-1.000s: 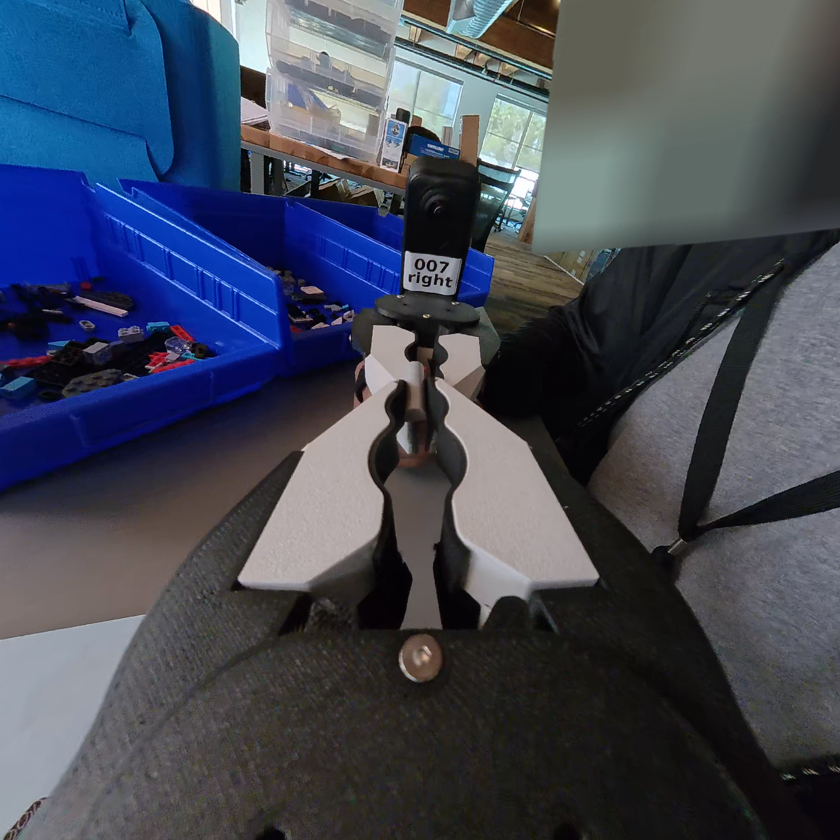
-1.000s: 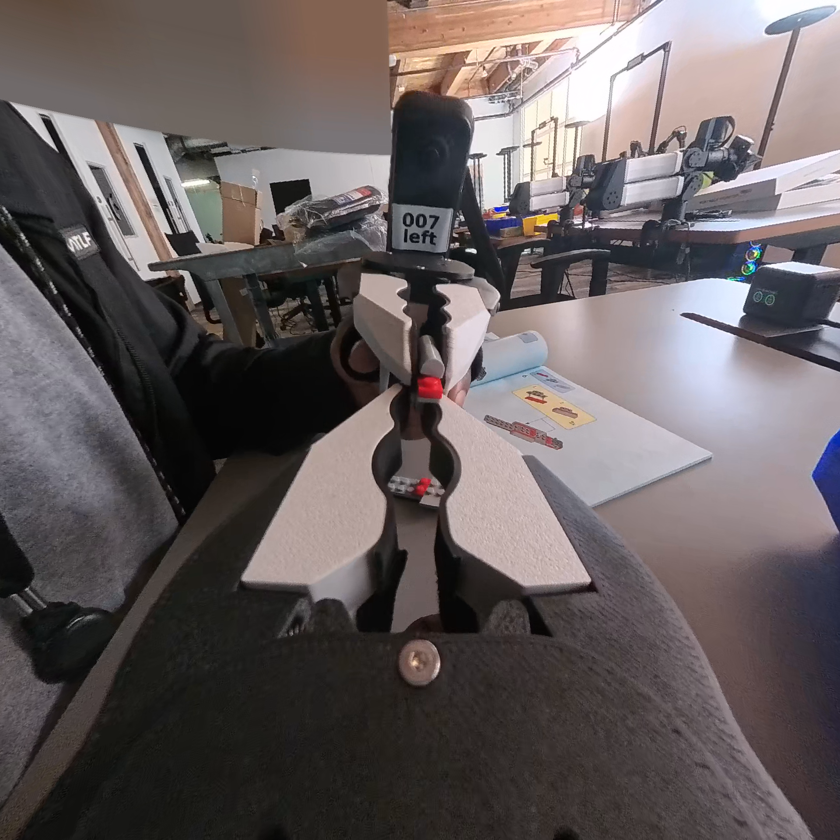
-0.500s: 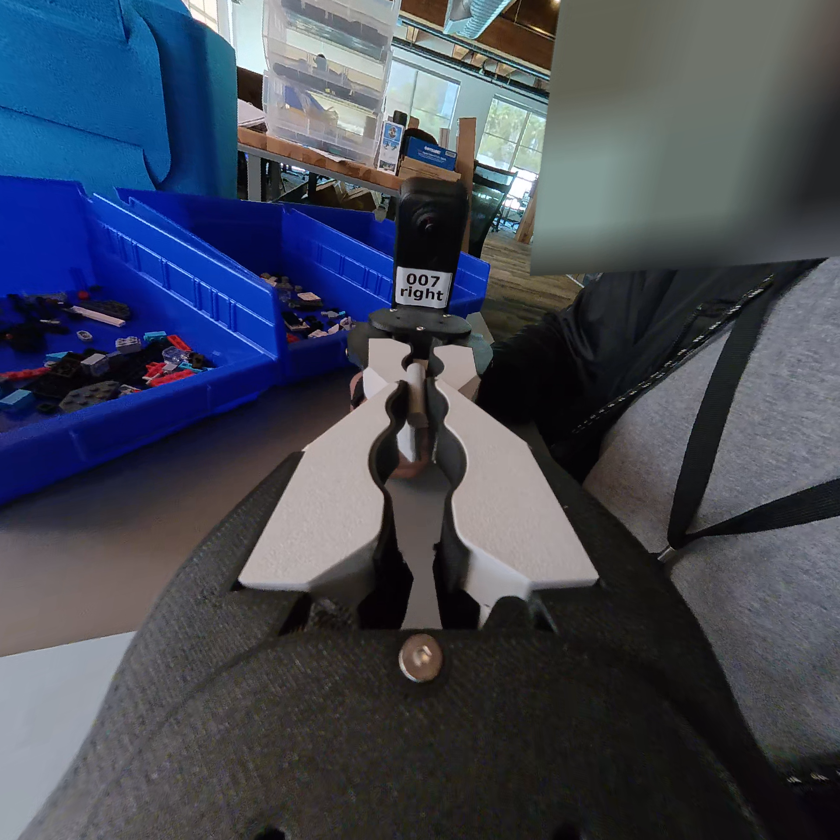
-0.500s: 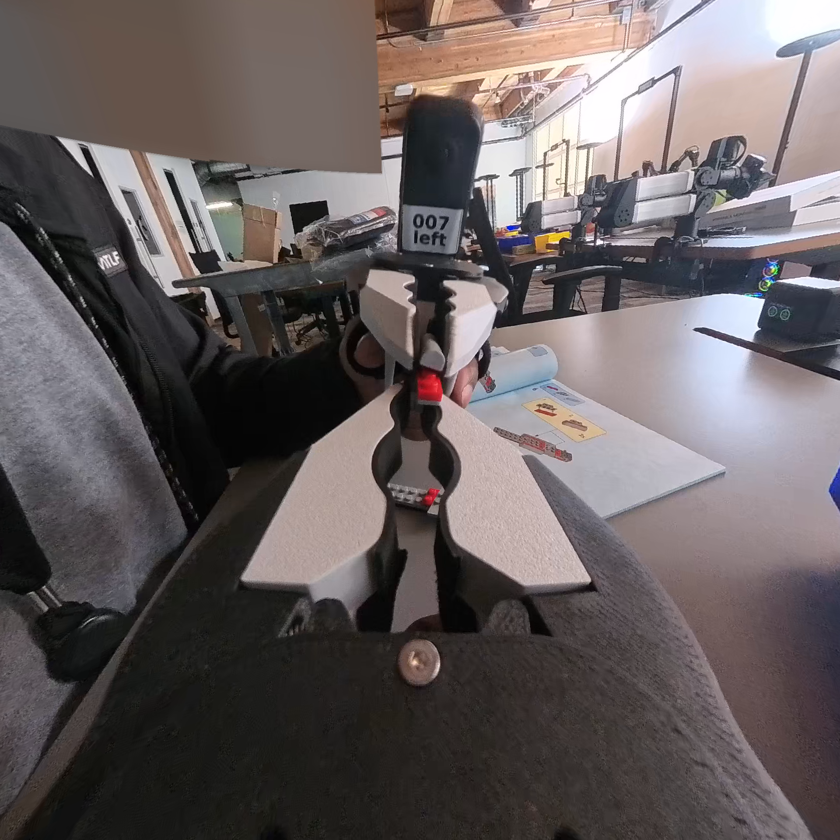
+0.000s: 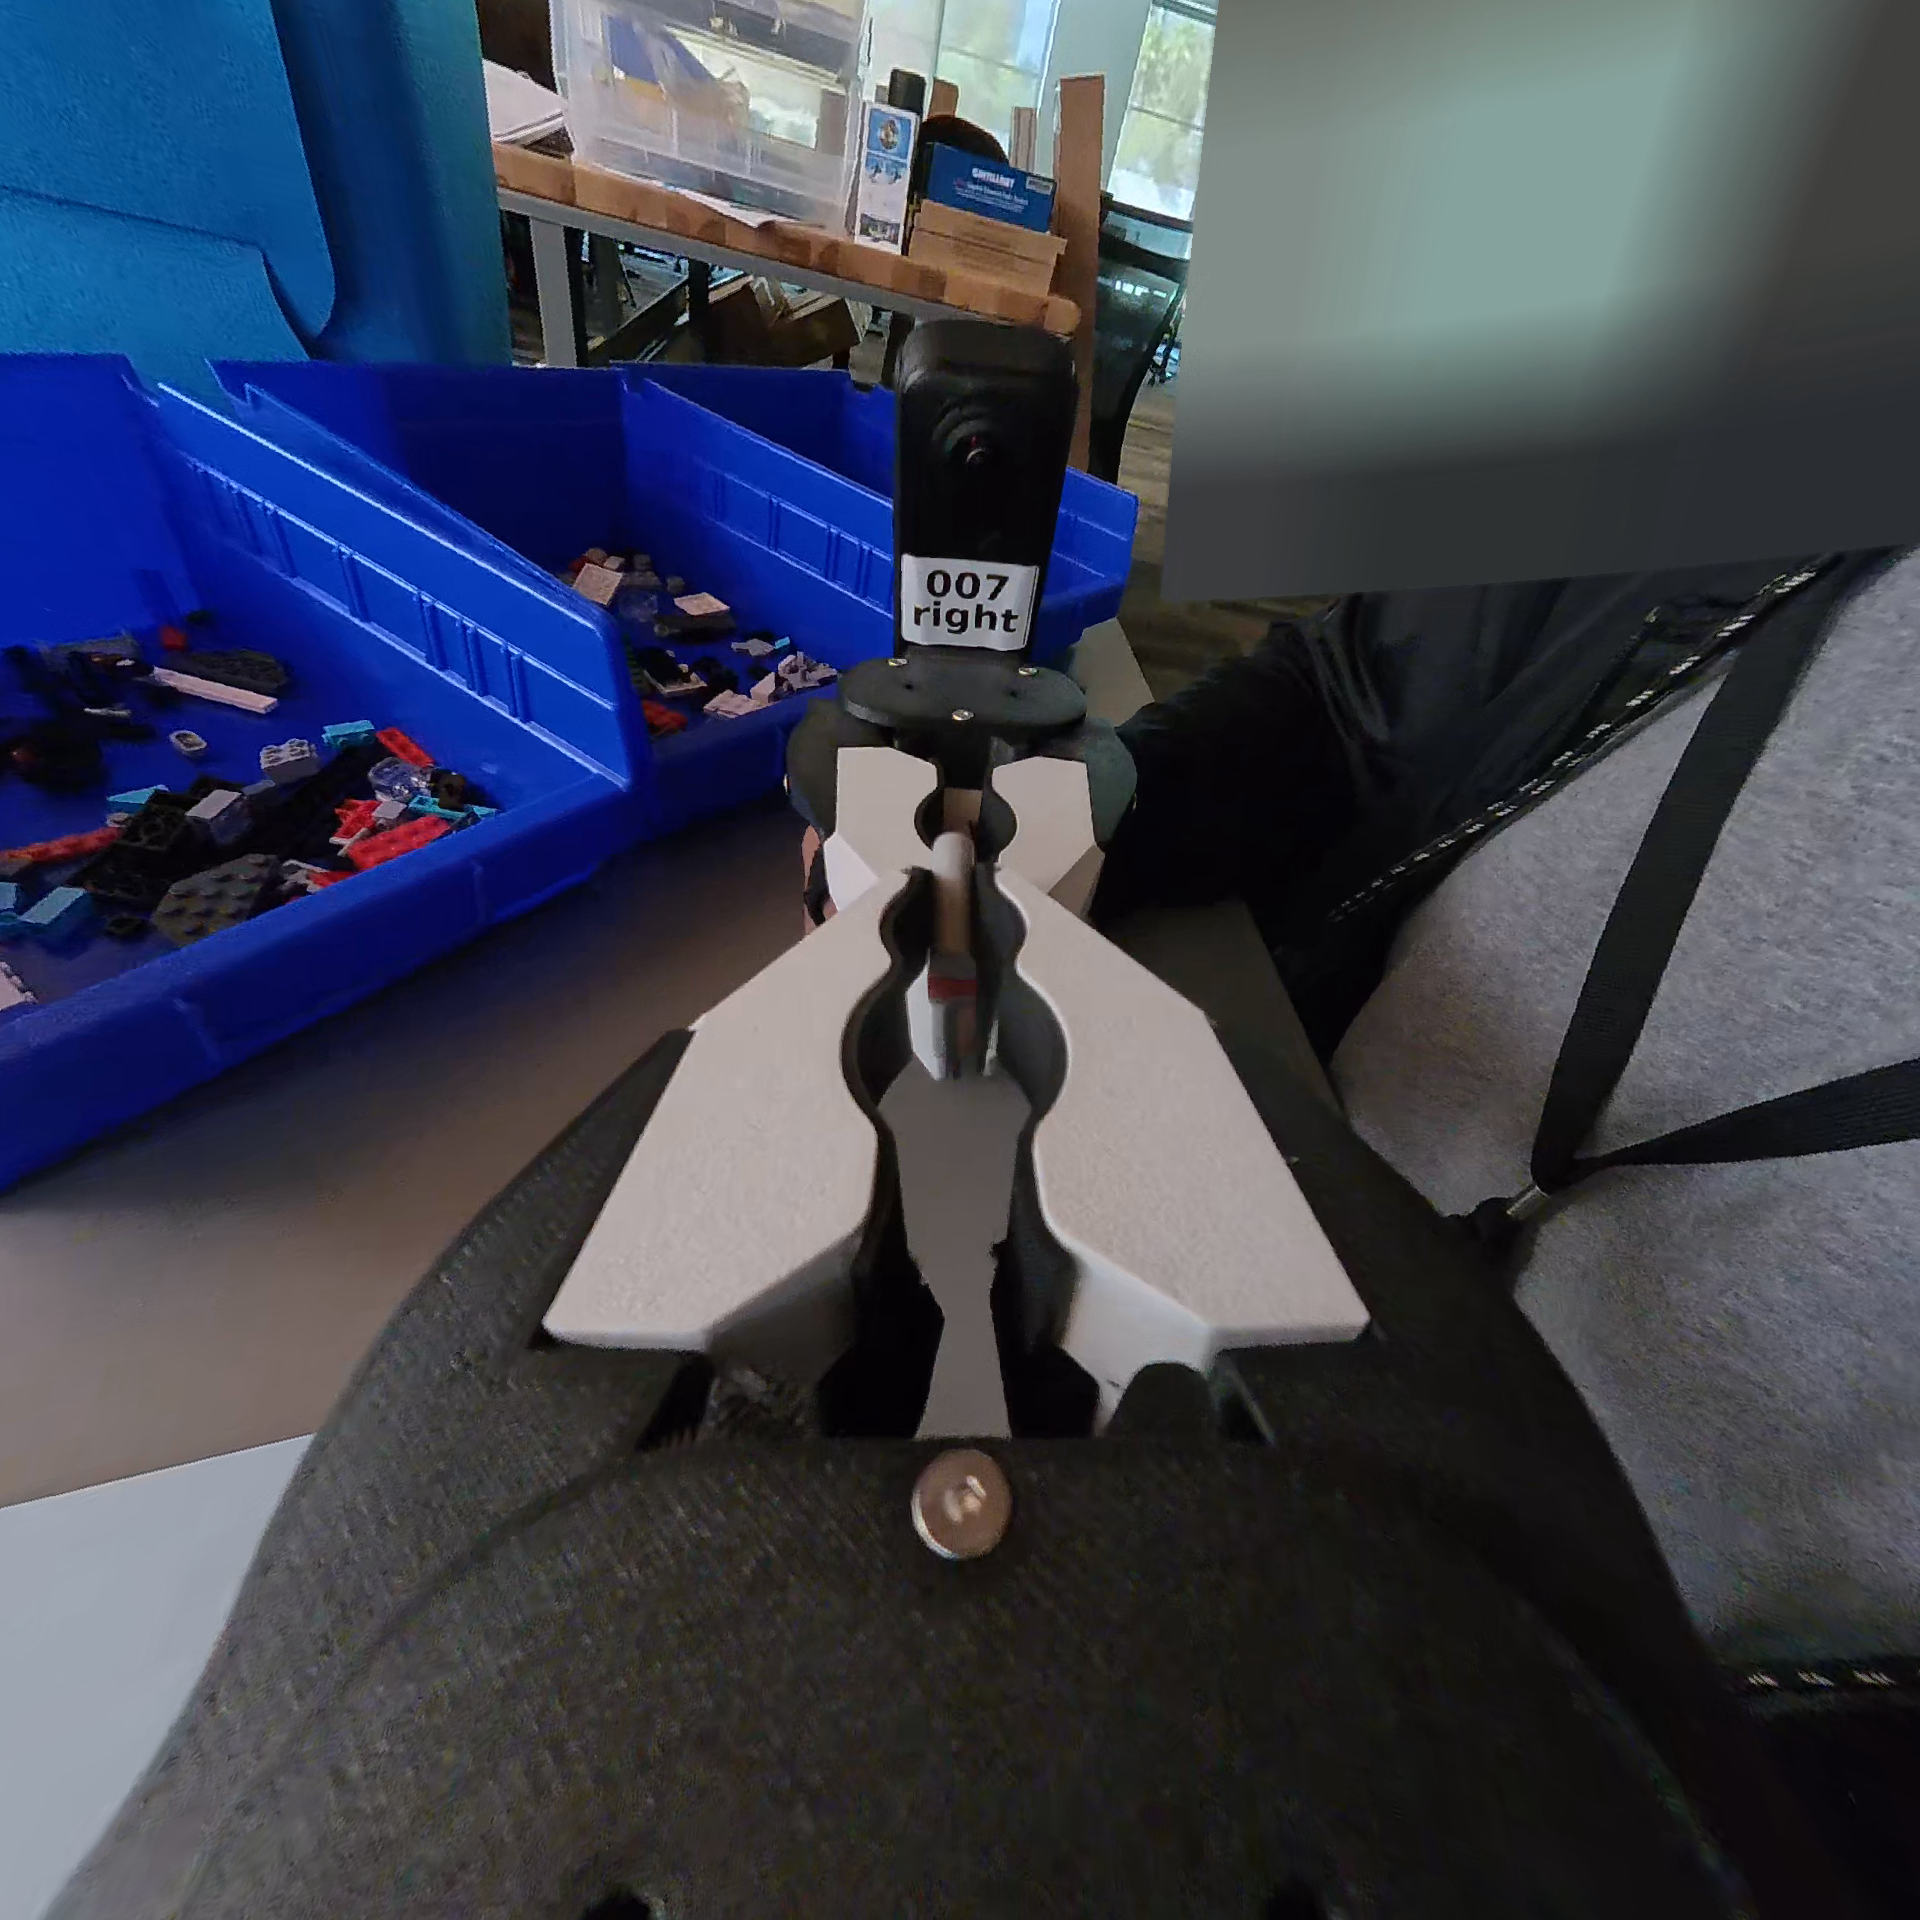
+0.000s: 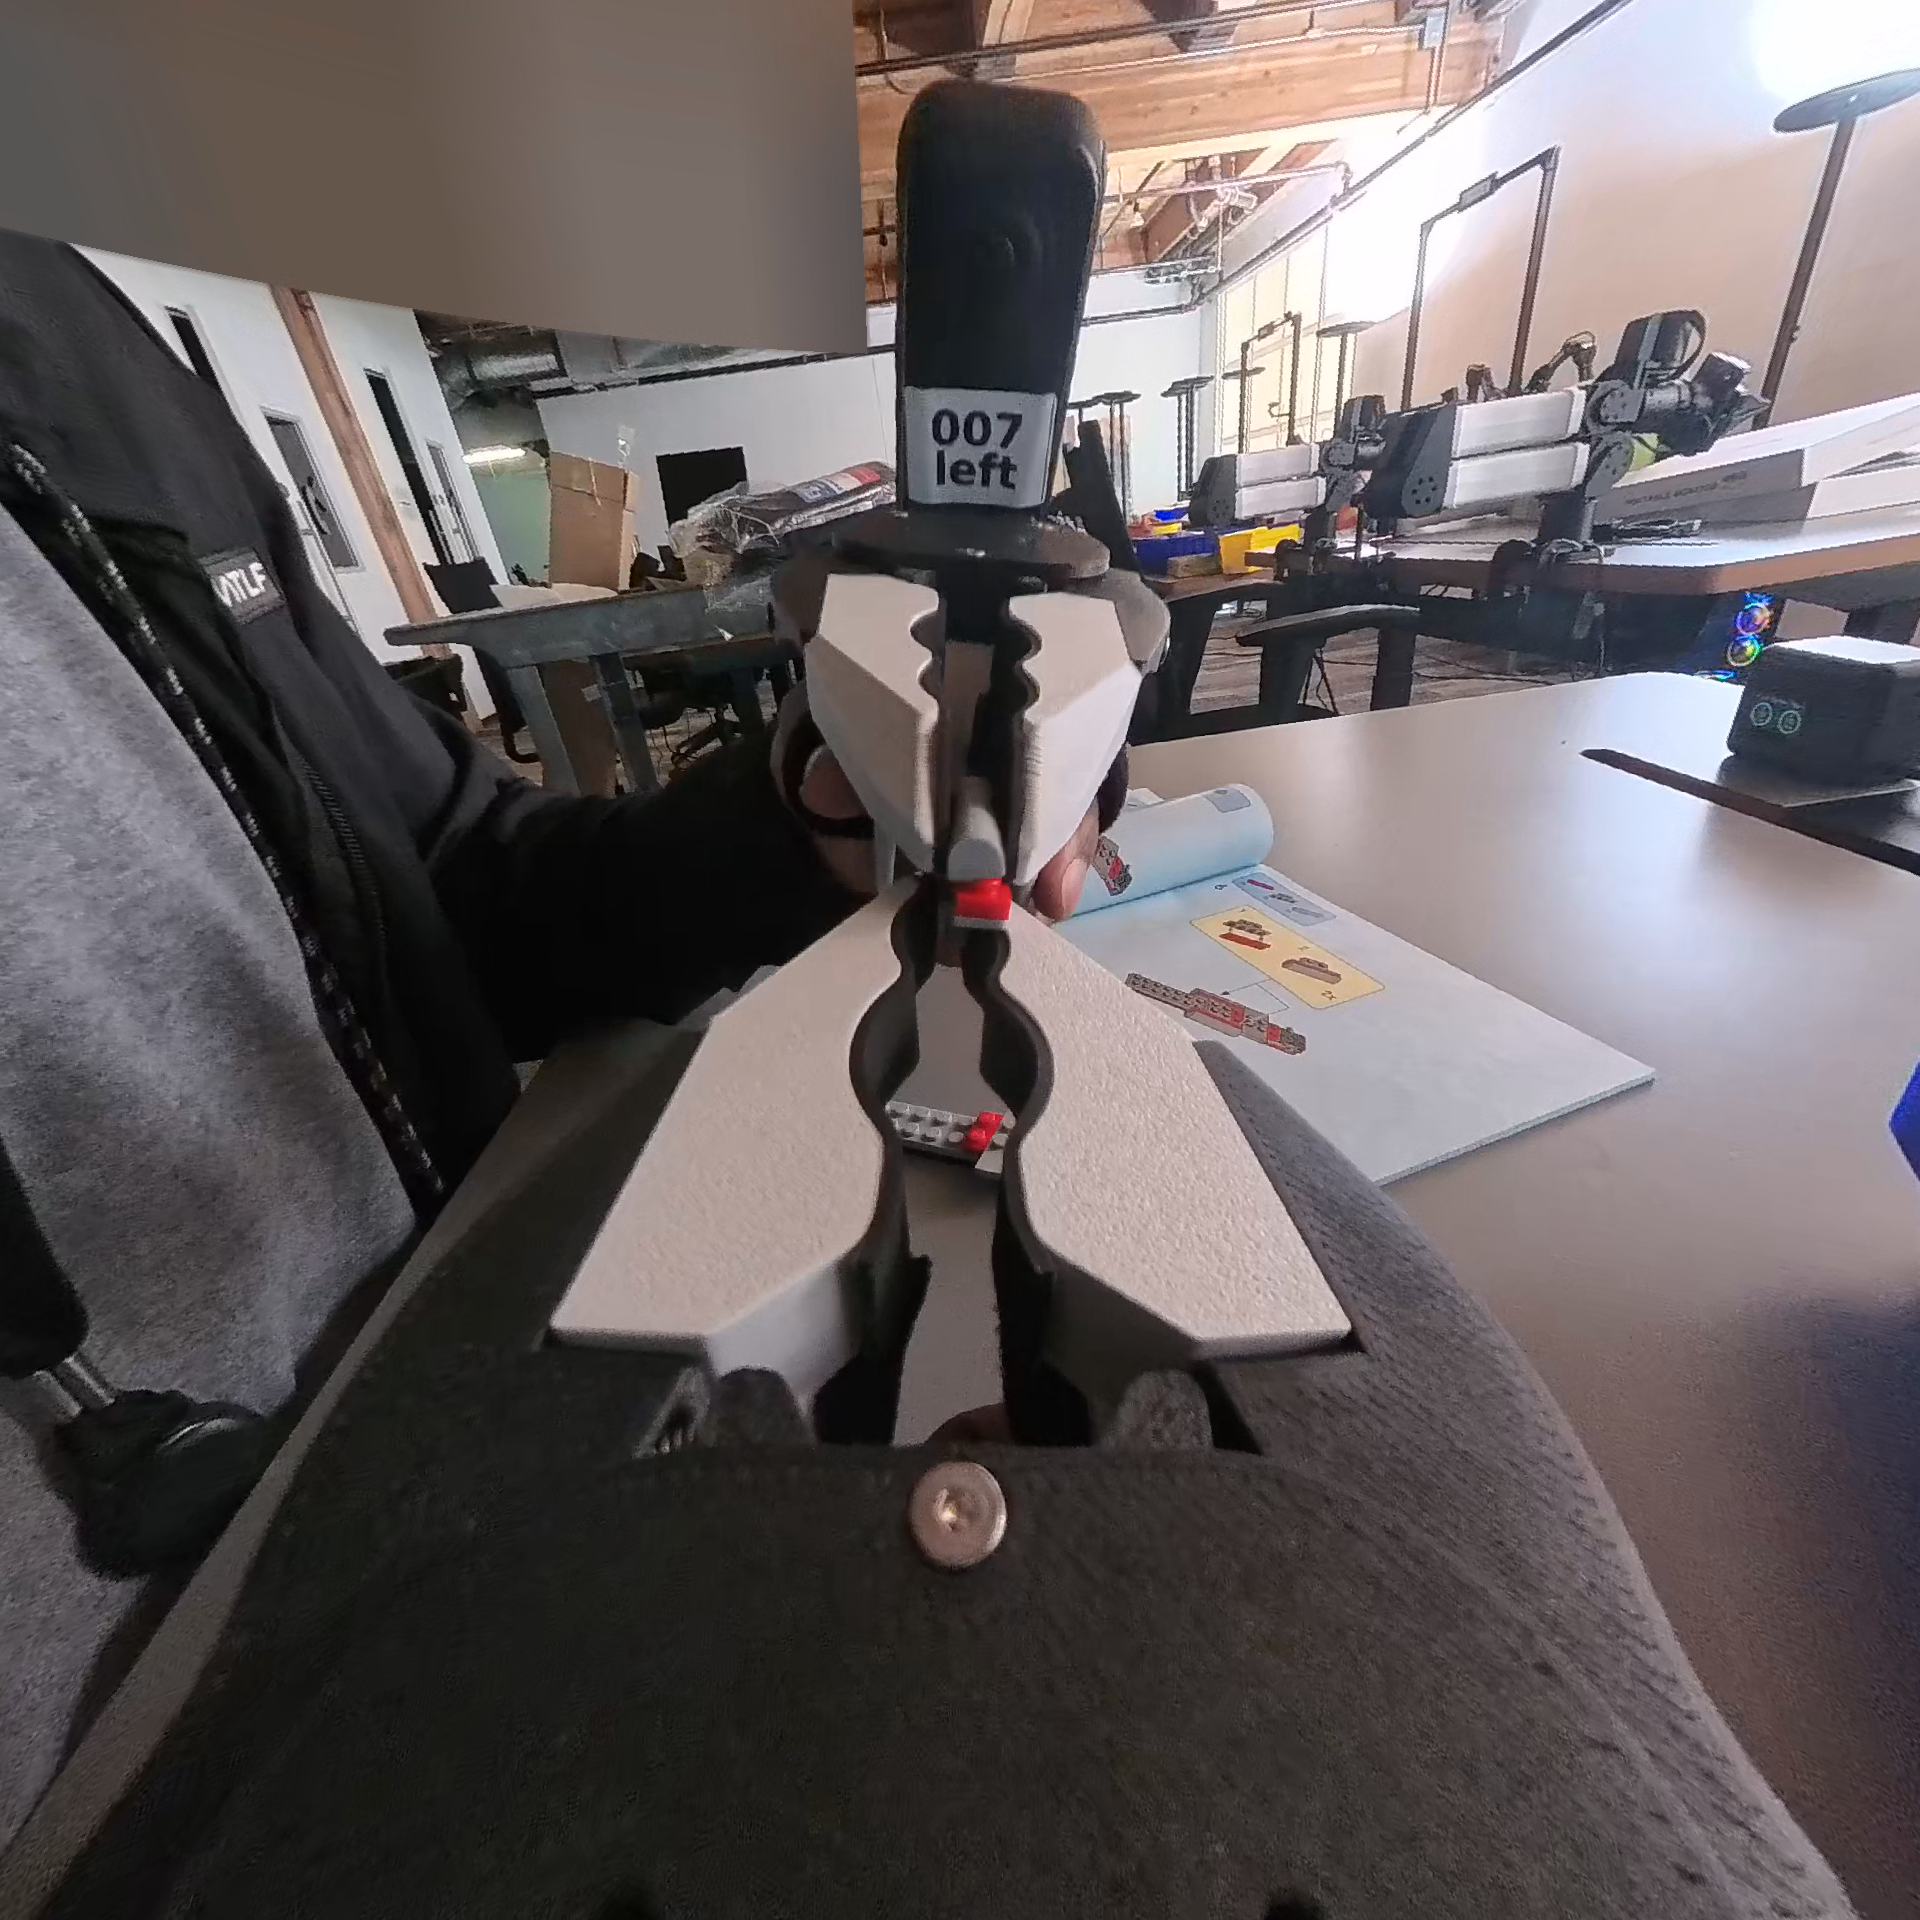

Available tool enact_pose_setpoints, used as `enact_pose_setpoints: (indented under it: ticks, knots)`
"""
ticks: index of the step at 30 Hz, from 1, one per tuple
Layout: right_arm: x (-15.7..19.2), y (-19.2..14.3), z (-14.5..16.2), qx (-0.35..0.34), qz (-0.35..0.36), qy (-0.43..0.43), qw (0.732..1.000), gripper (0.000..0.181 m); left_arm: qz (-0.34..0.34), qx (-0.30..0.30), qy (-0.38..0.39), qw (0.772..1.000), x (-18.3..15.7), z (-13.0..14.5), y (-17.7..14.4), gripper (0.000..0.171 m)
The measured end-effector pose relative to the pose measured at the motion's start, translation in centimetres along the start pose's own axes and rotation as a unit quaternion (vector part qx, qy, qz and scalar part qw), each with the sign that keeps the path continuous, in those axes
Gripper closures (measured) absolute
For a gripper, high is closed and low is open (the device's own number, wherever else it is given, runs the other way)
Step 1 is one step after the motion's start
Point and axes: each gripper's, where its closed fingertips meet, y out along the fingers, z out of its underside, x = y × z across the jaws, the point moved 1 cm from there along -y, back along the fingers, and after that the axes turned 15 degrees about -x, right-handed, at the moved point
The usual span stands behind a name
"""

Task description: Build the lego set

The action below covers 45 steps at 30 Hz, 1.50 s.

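Mid-air mating step: left gripper (image 6: pixel 971 847) is clamped on a grey piece (image 6: pixel 974 844), right gripper (image 6: pixel 961 914) pinches a small red brick (image 6: pixel 981 900), tips meeting nose to nose. Grey studded plate with red bricks (image 6: pixel 948 1127) sits on the table at 6 o'clock, instruction booklet (image 6: pixel 1351 1023) at 3, blue parts bins (image 5: pixel 312 727) at 9 in the left view. Next, I judge: align studs and press straight, no twist
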Motion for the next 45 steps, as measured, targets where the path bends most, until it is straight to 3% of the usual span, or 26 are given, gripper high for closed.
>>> enact_pose_setpoints:
  ticks: [18, 25, 33, 39, 45]
  knots:
    - [0.1, -0.1, -0.3, -0.009, -0.004, -0.008, 1.000, 0.175, -0.006, -0.004, -0.017, 1.000, 0.1, -0.4, 0.0, 0.159]
    - [0.0, -0.1, -0.4, -0.015, -0.004, 0.003, 1.000, 0.175, -0.001, -0.015, -0.014, 1.000, 0.1, -0.6, -0.4, 0.145]
    - [-1.1, -0.4, -0.2, -0.008, 0.014, 0.090, 0.996, 0.175, -0.039, -0.061, 0.098, 0.993, 2.8, -0.8, -4.2, 0.131]
    - [-0.8, -0.4, -0.1, -0.001, 0.004, 0.088, 0.996, 0.175, -0.012, -0.083, 0.261, 0.962, 0.8, -2.4, -4.8, 0.134]
    - [-0.3, -0.3, 0.1, 0.001, -0.013, 0.124, 0.992, 0.175, 0.009, -0.031, 0.366, 0.930, 0.7, -1.9, -3.8, 0.141]
